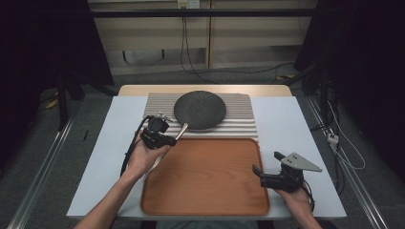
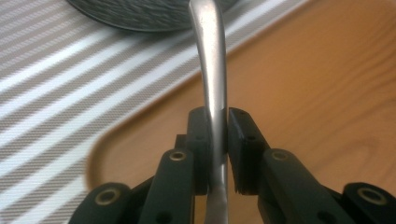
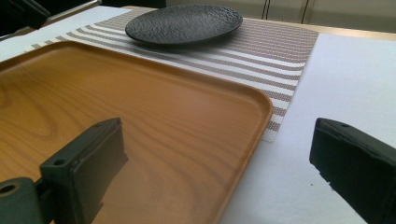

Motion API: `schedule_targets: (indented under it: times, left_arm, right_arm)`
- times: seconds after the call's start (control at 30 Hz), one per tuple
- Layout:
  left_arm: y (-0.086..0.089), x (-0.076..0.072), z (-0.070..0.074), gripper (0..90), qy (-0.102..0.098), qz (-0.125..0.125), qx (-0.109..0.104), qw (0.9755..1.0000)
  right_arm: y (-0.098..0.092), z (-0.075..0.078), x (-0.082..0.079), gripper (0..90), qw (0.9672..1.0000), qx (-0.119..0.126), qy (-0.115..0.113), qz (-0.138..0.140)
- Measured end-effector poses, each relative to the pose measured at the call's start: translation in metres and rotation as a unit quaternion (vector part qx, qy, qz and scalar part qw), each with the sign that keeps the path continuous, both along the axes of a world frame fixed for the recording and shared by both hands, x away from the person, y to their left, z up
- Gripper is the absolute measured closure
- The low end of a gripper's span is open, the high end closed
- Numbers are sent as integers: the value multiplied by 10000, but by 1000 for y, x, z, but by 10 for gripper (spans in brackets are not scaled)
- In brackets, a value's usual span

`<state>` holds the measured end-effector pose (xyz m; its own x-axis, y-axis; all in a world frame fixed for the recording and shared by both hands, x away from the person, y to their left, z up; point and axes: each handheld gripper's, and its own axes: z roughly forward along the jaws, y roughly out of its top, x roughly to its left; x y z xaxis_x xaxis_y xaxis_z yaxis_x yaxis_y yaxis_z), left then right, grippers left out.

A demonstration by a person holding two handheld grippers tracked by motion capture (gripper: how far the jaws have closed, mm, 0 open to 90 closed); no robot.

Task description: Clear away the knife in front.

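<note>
The left hand-held gripper (image 1: pixel 165 138) is clamped on a metal spoon handle (image 2: pixel 211 70) beside a dark plate (image 1: pixel 199 109). The right hand-held gripper (image 1: pixel 266 164) rests wide open and empty beside a wooden tray (image 1: pixel 205 191).

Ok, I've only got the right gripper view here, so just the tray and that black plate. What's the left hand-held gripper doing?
Observer: The left hand-held gripper is shut on a thin metal utensil handle.
Operator: Where does that handle point?
Observer: It runs from the jaws up to the near-left edge of the black plate. I can't tell whether its far end rests on the plate.
Operator: And where is that gripper on the table?
Observer: It is at the far-left corner of the wooden tray, where the tray meets the striped mat.
</note>
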<state>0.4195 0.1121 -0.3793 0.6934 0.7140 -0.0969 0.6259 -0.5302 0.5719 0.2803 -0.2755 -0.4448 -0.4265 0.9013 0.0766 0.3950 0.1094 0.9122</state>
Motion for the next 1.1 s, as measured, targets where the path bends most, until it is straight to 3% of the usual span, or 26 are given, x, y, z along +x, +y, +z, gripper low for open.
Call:
schedule_targets:
  times: [0.2, 0.63, 1.1]
  left_arm:
    - [-4, -8, -11, 799, 183, -177, 104, 9996]
    - [-16, -22, -39, 798, 630, -227, 347, 9972]
    - [-29, -28, -45, 796, 534, -195, 466, 9973]
  right_arm:
    - [0, 0, 0, 31, 10000, 1, 6, -5]
    - [1, 0, 0, 31, 10000, -5, 38, 23]
    - [1, 0, -1, 31, 10000, -23, 23, 22]
